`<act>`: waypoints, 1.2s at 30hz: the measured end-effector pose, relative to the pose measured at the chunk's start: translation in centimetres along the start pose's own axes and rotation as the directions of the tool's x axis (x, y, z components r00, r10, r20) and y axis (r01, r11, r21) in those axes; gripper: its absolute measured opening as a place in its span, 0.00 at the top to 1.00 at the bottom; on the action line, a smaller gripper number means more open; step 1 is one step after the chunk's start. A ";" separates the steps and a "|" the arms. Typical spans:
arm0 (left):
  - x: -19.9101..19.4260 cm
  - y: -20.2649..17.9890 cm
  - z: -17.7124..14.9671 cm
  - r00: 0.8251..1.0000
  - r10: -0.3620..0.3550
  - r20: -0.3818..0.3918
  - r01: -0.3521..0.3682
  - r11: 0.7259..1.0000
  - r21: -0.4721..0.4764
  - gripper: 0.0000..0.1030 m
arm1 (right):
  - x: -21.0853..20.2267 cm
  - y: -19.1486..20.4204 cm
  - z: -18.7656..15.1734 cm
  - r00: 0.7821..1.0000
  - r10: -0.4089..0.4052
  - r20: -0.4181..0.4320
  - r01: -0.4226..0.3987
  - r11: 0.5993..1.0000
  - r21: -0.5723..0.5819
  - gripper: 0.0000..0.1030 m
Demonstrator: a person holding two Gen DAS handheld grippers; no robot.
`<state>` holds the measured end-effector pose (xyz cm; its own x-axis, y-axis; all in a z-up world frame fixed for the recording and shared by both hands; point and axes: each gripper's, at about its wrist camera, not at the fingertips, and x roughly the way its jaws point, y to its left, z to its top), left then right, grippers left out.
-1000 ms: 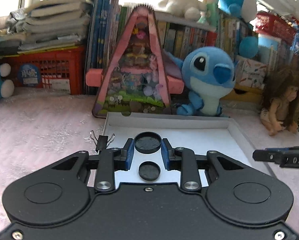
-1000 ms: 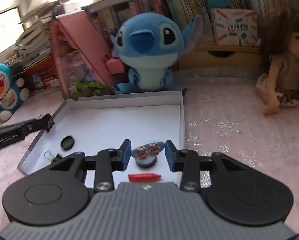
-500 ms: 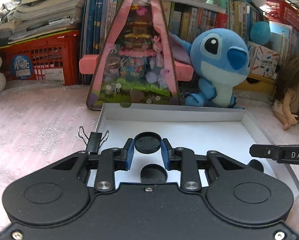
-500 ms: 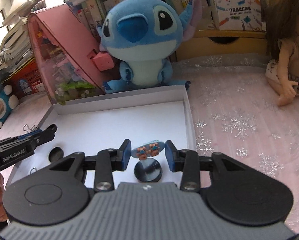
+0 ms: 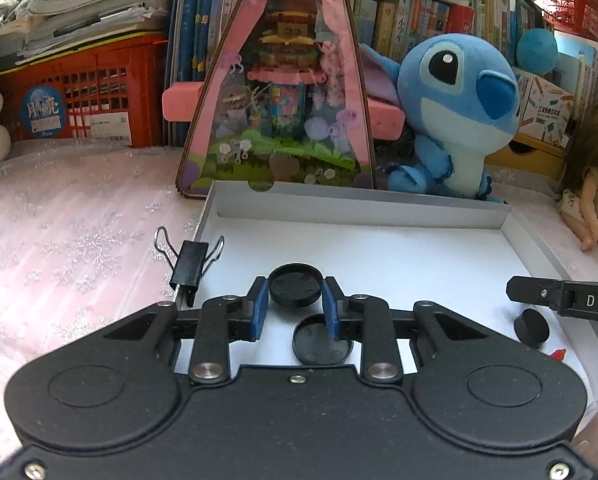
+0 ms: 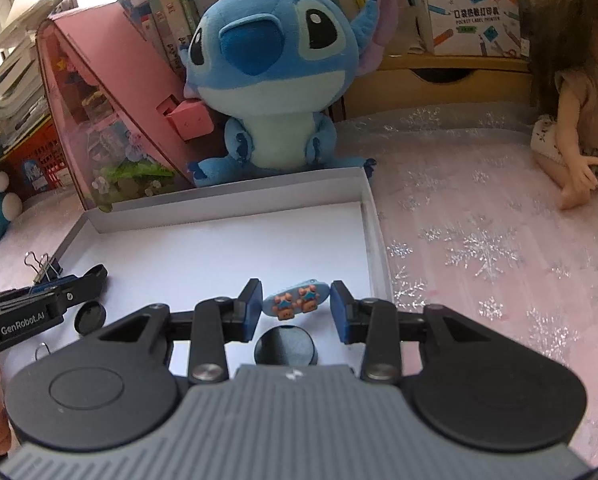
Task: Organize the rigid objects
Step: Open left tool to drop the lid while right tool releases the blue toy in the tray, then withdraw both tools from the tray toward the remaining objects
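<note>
- Left wrist view: left gripper point(image 5: 295, 302) clamped on a round black cap point(image 5: 295, 291), held at frame centre above the white tray point(image 5: 419, 256).
- A second black disc point(image 5: 322, 340) lies on the tray floor just below the pads; a black binder clip point(image 5: 189, 262) sits on the tray's left rim.
- Right wrist view: right gripper point(image 6: 296, 307) clamped on a small blue charm with orange figures point(image 6: 297, 298), at lower centre.
- A black knob point(image 6: 285, 346) sits on the tray directly beneath it.
</note>
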<state>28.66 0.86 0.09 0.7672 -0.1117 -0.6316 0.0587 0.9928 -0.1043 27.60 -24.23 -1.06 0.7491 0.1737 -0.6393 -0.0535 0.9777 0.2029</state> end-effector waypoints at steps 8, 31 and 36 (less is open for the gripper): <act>0.3 -0.3 -0.3 1.000 0.003 0.000 -0.003 1.000 0.018 0.74 | 0.4 0.9 -0.3 0.999 -0.043 0.004 0.043 0.996 -0.073 0.60; -7.0 -1.8 -0.6 0.994 -0.016 0.108 0.010 0.998 0.062 0.27 | -5.3 1.2 -1.7 0.991 0.024 0.133 -0.007 0.992 -0.128 0.18; -9.8 -2.2 -1.8 0.990 -0.055 0.127 0.046 0.997 0.067 0.19 | -7.9 1.0 -3.0 0.985 0.048 0.163 -0.022 0.988 -0.155 0.15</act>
<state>19.82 -0.28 5.13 0.8375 -0.1594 -0.5227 0.1366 0.9872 -0.0820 19.67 -24.23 2.01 0.8434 0.1986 -0.4992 -0.1719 0.9801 0.0993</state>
